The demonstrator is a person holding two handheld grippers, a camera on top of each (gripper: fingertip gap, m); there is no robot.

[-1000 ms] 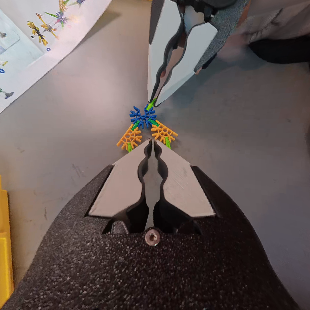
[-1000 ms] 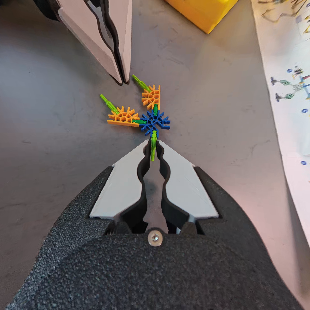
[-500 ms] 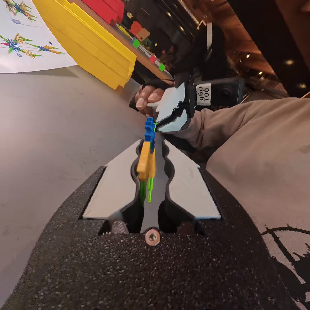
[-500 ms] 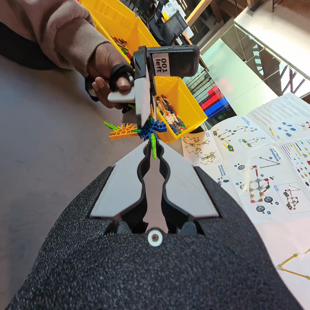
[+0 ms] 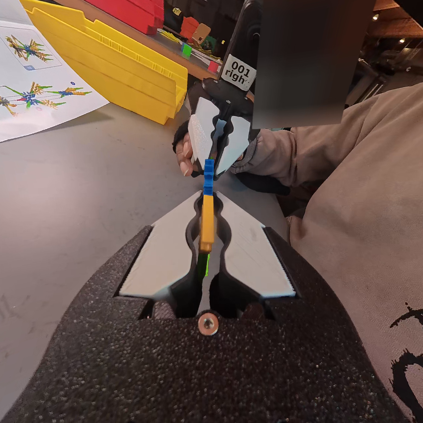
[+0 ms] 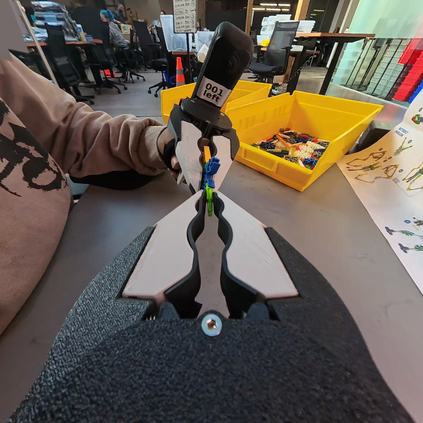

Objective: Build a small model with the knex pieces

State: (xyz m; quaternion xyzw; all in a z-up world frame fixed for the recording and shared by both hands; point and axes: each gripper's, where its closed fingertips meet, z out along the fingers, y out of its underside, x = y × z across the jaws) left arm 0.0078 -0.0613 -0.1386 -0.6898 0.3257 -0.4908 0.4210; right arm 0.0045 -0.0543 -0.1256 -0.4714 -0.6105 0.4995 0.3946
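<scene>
A small toy assembly is held in the air between both grippers: a blue snowflake connector [image 5: 208, 174], orange fan connectors [image 5: 207, 219] and short green rods. My left gripper [image 5: 208, 194] is shut on the orange connectors, seen edge-on, with green rods [image 5: 203, 263] trailing back between its fingers. My right gripper [image 6: 208, 194] is shut on a green rod [image 6: 209, 201] that plugs into the blue connector [image 6: 211, 169]. The two grippers face each other tip to tip above the grey table [image 5: 80, 183]. Each shows in the other's view, held by a hand in a tan sleeve.
A yellow bin [image 6: 304, 128] with several loose toy pieces stands on the table behind the left gripper; its yellow wall [image 5: 114, 75] shows in the left wrist view. Printed instruction sheets [image 5: 29, 87] [image 6: 389, 194] lie beside it. The person's tan sweatshirt [image 5: 357, 229] is close by.
One second ago the assembly lay flat on the table, my right gripper on its green rod. My left gripper has closed on the orange connectors, and both have lifted and turned it on edge.
</scene>
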